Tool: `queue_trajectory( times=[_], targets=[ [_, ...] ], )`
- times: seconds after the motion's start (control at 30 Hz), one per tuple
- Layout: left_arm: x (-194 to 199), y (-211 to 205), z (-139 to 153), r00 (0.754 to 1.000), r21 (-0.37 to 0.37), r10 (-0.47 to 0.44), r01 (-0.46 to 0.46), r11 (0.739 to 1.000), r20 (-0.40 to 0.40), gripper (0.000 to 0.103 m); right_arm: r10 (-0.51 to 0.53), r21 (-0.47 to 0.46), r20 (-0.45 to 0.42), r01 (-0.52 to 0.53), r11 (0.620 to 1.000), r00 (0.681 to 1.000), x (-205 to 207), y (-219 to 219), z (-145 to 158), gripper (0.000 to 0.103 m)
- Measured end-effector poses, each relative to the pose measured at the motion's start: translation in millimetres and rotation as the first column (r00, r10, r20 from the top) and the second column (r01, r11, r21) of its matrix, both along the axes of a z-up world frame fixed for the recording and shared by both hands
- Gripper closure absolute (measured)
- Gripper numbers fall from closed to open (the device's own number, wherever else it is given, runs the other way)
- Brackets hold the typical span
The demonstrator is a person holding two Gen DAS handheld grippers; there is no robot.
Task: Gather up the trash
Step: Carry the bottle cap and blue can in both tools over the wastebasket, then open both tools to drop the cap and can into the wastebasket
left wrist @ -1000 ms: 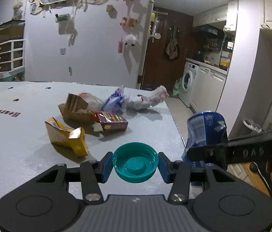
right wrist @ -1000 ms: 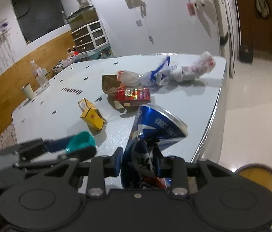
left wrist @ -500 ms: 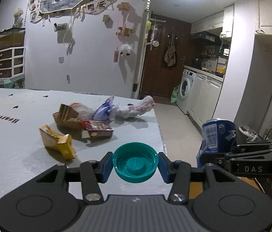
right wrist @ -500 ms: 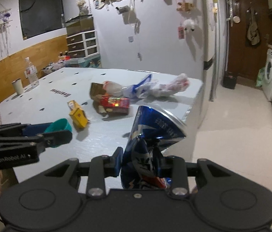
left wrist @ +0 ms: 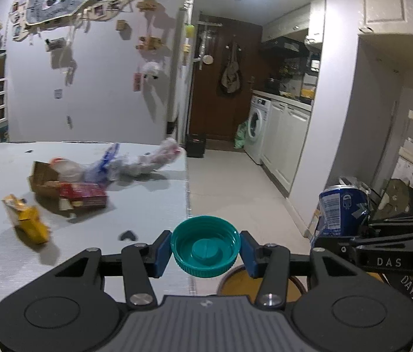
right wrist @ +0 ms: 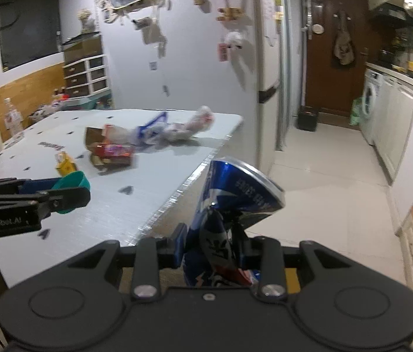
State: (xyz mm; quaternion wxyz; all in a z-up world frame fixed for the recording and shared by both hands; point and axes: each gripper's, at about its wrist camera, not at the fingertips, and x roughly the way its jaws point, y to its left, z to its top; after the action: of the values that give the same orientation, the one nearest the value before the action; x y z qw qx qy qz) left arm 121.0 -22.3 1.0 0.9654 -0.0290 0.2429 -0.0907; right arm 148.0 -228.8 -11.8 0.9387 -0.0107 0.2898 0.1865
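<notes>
Two grips are full: your left gripper [left wrist: 205, 248] has its jaws clamped on a round teal plastic bottle cap [left wrist: 205, 247] at the white bench [left wrist: 136, 205] edge, while your right gripper [right wrist: 217, 249] pinches a crushed blue aluminium can [right wrist: 229, 205] over the floor. Wrappers [left wrist: 83, 193] lie behind on the bench.
</notes>
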Motion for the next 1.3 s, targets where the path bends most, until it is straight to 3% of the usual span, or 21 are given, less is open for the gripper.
queue_trajectory(
  times=[0.4, 0.77, 1.07, 1.3],
  targets=[
    [32, -72, -25, 0.994, 0.021, -0.092, 0.093, 0.995, -0.066, 0.053, -0.106, 0.012, -0.047, 0.106, 0.994, 0.993, 7, -76, -31, 0.069],
    [81, -131, -75, 0.969, 0.016, -0.157, 0.163, 0.987, -0.19, 0.053, -0.175, 0.029, -0.152, 0.181, 0.983, 0.973, 30, -131, -82, 0.069],
    [138, -155, -146, 0.931, -0.041, -0.135, 0.129, 0.991, -0.338, 0.053, -0.216, 0.024, -0.273, 0.231, 0.973, 0.937, 65, -159, -135, 0.069],
    [178, -164, -215, 0.872, -0.053, -0.129, 0.118, 0.992, -0.473, 0.053, -0.214, 0.017, -0.352, 0.235, 0.972, 0.911, 101, -166, -173, 0.069]
  ],
)
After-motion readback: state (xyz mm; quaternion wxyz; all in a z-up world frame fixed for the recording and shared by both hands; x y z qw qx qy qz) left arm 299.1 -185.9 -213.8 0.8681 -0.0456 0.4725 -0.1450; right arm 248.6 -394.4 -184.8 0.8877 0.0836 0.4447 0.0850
